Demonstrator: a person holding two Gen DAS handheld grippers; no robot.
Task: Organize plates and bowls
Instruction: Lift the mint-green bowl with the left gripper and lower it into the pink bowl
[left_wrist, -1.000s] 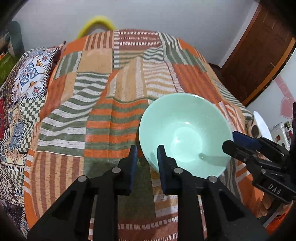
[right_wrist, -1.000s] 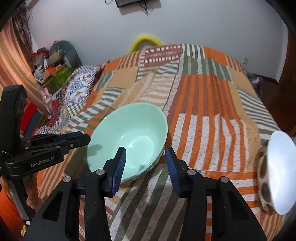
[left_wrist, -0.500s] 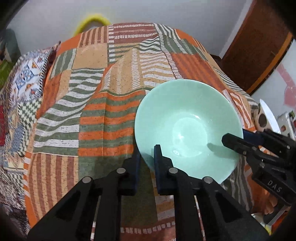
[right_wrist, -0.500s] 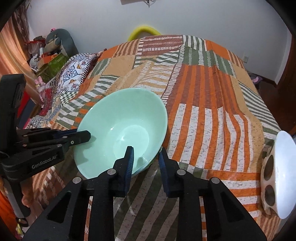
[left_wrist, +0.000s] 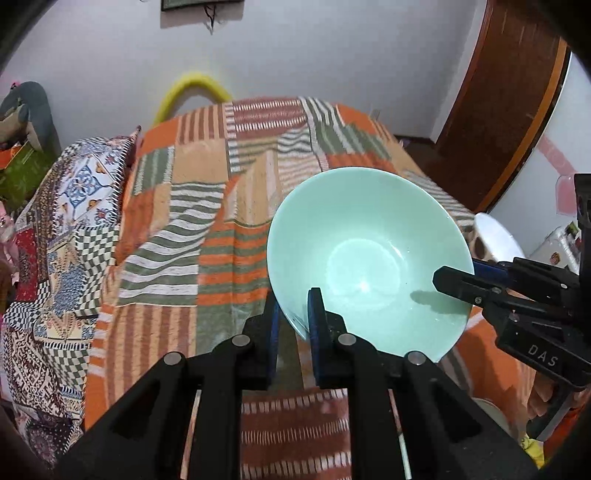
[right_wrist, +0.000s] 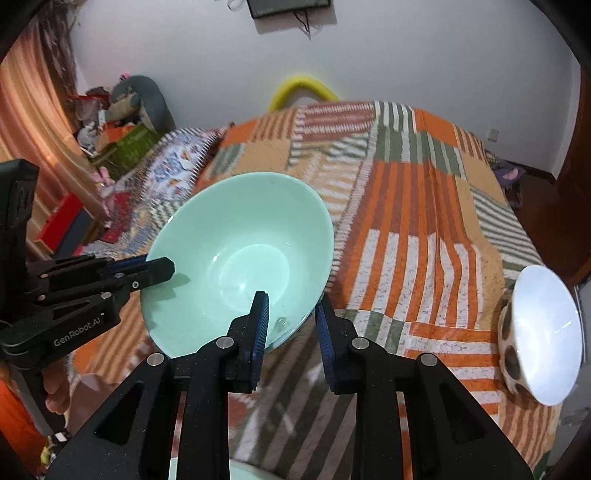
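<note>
Since a second ago the mint-green bowl (left_wrist: 364, 258) has come up off the bed (left_wrist: 221, 206); both claws were standing open around its rim then, and both are now gripping it and carrying it higher, so more of the far wall is showing in each wrist view.

The bed is taking up most of both views, covered by an orange, green and white striped patchwork spread, with a blue-and-white patterned pillow (left_wrist: 85, 184) lying along its left side. A yellow curved bar (left_wrist: 192, 92) is showing at the far end of the bed against the wall.

The mint-green bowl is hanging in the air above the near part of the spread, tilted with its open mouth facing the cameras. The left claw (left_wrist: 291, 321) is pinching the bowl's near-left rim, one pad inside and one outside, its jaws nearly together. The right claw (right_wrist: 291, 325) is clamping the opposite, right-hand rim the same way, its jaws also drawn in tight on the bowl wall.

A white bowl with brown spots (right_wrist: 539, 332) is lying on its side at the right edge of the bed, well apart from the held bowl.
</note>
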